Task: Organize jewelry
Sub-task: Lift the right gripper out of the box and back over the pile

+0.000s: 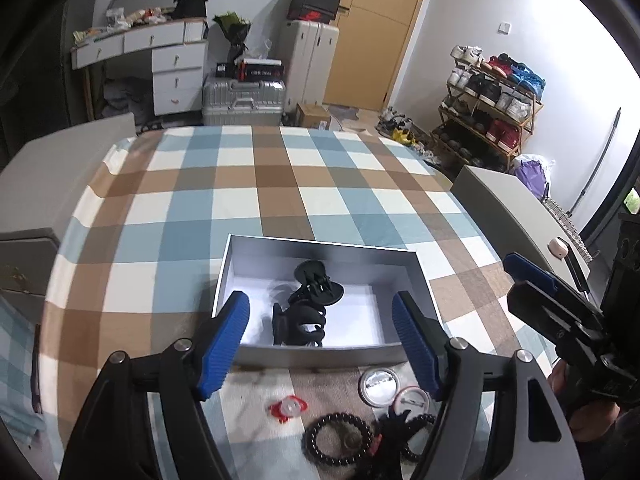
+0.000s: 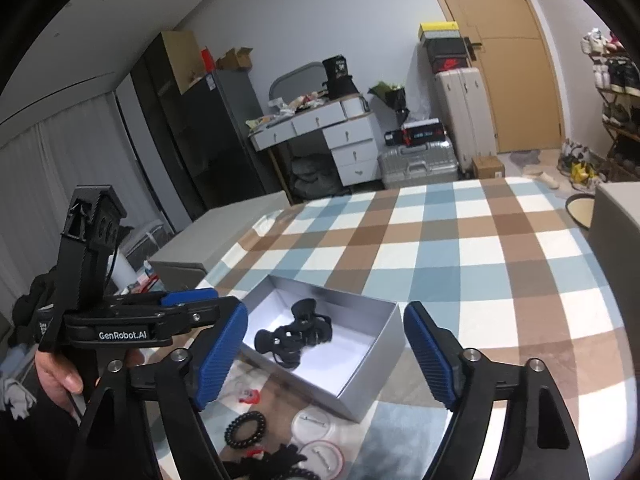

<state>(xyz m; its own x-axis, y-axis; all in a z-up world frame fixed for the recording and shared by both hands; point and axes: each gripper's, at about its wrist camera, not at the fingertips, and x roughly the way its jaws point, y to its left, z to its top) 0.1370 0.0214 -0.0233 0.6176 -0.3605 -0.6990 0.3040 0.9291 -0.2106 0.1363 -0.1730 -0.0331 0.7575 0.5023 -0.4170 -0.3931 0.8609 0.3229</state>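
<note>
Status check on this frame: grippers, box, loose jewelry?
Left gripper and right gripper open, empty. Black clips in the silver box. Bead bracelet, badges outside. Nothing blocking.

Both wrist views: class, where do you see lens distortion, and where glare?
Left wrist view: the checked cloth bulges in a curve, black corners ring the frame, the window edge blows out white. Right wrist view: the door bows, and the box floor glares white.
</note>
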